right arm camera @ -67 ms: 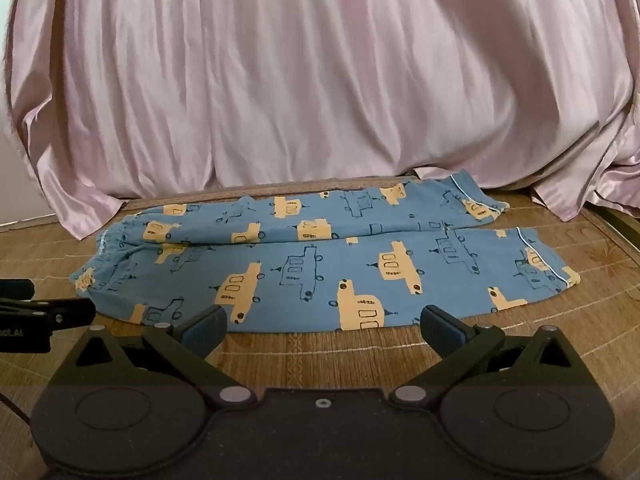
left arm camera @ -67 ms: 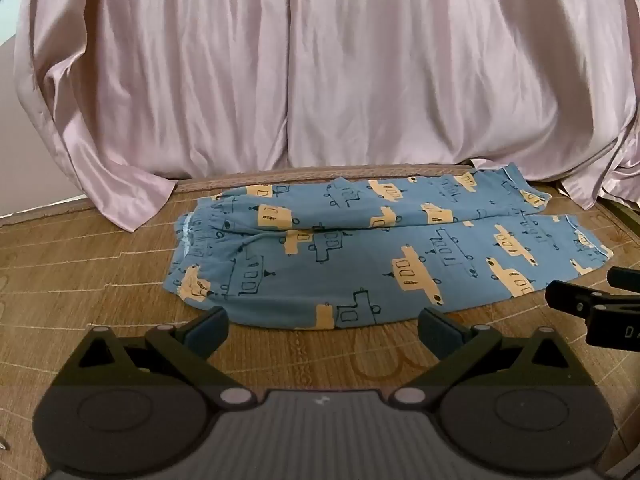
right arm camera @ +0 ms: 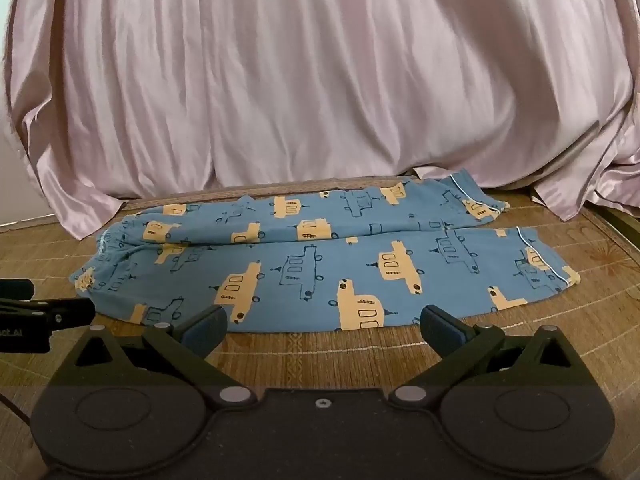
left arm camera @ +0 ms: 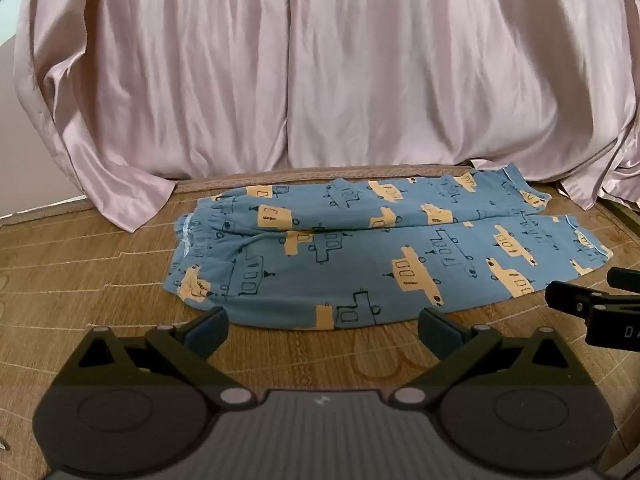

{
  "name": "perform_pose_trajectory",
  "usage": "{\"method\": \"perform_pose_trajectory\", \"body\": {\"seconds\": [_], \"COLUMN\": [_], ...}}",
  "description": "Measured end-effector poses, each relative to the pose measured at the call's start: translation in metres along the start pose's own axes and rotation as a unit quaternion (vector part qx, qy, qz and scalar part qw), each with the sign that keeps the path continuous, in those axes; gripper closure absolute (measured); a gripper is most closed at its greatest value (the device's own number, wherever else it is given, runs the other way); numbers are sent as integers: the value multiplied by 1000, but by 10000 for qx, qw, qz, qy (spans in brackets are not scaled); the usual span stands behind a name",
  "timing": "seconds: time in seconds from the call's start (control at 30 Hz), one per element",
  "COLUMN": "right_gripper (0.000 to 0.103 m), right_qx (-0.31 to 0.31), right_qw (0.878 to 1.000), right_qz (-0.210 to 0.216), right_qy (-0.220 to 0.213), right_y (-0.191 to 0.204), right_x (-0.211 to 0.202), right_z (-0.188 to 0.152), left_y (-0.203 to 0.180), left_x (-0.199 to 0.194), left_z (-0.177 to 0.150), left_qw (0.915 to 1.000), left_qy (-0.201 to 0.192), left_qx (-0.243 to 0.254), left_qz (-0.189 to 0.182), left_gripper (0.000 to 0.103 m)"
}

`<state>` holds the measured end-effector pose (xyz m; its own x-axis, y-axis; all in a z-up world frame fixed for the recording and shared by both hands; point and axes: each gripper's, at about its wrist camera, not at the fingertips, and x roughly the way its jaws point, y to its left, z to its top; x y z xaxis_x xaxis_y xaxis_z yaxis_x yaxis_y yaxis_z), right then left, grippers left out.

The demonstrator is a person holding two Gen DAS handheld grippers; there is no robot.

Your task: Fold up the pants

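Blue pants (left arm camera: 360, 248) printed with yellow and outlined cars lie flat on the woven mat, waistband to the left, both legs stretched to the right side by side. The right wrist view shows the same pants (right arm camera: 320, 264) with the cuffs at the right. My left gripper (left arm camera: 322, 330) is open, hovering just short of the pants' near edge. Beside it, my right gripper (right arm camera: 324, 328) is open too, its fingers just over the near edge of the front leg. Each gripper shows at the edge of the other's view.
A pink satin curtain (left arm camera: 320, 80) hangs behind the pants and drapes onto the mat at both sides. The brown woven mat (left arm camera: 80, 272) stretches left and in front. A dark frame edge (right arm camera: 624, 224) runs at the far right.
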<state>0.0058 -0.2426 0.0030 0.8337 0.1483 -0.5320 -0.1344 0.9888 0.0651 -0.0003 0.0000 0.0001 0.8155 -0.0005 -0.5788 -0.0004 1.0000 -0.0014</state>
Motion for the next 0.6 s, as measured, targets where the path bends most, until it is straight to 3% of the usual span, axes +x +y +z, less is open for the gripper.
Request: {"method": "perform_pose_trajectory", "body": {"seconds": [0.6], "right_gripper": [1], "right_qx": [39], "right_qw": [10000], "right_qz": [1], "right_qy": [46], "right_y": [0], "right_x": [3], "right_z": [1], "left_y": [-2], "left_x": [-4], "left_z": [2], "left_qw": [10000], "left_qy": [1], "left_qx": [-13], "left_qz": [25], "left_gripper": [0]}}
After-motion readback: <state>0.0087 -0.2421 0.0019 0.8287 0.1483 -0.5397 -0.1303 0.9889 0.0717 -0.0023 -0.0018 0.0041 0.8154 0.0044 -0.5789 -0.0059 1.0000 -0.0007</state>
